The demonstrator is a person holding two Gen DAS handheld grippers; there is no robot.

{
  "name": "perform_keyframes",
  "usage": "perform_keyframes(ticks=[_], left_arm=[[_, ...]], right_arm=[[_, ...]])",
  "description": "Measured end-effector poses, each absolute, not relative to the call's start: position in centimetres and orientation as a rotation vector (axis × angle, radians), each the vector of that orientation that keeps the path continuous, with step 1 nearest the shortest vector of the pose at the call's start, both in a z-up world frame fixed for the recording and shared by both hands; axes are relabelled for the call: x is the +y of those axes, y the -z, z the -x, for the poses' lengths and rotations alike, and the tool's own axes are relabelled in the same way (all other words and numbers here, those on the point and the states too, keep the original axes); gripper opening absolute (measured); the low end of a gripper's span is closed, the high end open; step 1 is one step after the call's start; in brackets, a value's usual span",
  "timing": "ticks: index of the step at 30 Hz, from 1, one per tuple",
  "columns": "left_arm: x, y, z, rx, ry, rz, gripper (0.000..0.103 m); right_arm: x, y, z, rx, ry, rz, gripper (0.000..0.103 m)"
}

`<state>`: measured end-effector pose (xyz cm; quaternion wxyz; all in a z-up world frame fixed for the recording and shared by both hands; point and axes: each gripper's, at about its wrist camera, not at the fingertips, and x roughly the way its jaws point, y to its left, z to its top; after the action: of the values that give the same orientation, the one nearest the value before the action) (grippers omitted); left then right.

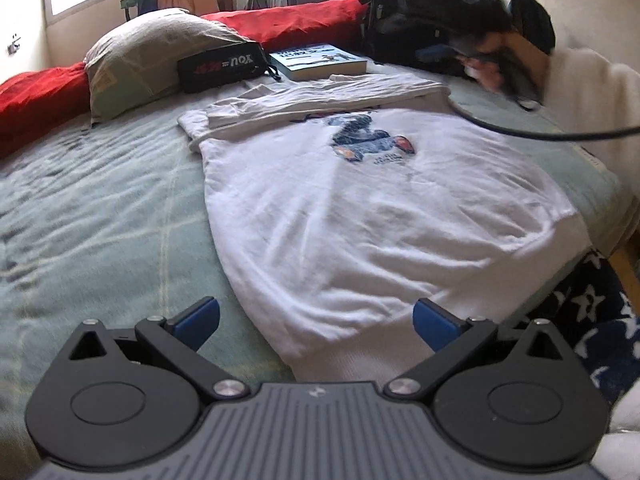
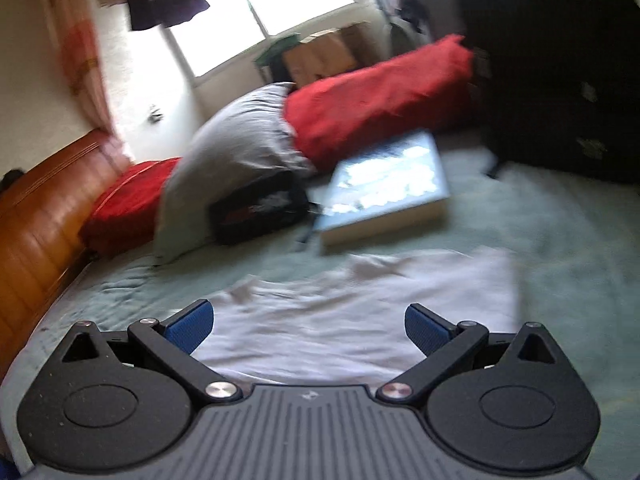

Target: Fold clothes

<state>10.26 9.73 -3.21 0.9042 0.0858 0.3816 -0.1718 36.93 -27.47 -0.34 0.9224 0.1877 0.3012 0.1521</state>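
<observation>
Sweatshirt (image 1: 360, 208) lies flat on the bed (image 1: 100, 200). Left gripper (image 1: 316, 322) hovers at its near hem, jaws apart, empty. Right gripper (image 2: 309, 326) gapes over white fabric.

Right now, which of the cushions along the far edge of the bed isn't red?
The grey pillow, lying between the two red cushions, with the black pouch against it.
</observation>
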Motion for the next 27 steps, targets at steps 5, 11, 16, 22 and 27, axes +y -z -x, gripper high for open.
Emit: perform_keyframes(ticks=[5, 11, 16, 22, 27], left_arm=[[8.2, 3.1, -12.5, 0.795, 0.338, -0.174, 0.102], [6.7, 3.7, -14.5, 0.823, 0.311, -0.173, 0.102], [5.8, 3.0, -15.4, 0.788, 0.325, -0.206, 0.102], [4.7, 3.9, -16.7, 0.786, 0.376, -0.204, 0.102], [6.4, 6.4, -16.7, 0.873, 0.346, -0.174, 0.102]], right_arm=[[-29.3, 2.7, -38.2, 0.661, -0.342, -0.349, 0.1], [-31.7, 7.4, -37.8, 0.711, -0.296, -0.276, 0.079], [-32.1, 4.9, -36.1, 0.638, -0.323, -0.265, 0.08], [-28.7, 5.8, -35.9, 0.668, -0.379, -0.082, 0.079], [-28.5, 5.9, -33.5, 0.663, -0.343, -0.013, 0.074]])
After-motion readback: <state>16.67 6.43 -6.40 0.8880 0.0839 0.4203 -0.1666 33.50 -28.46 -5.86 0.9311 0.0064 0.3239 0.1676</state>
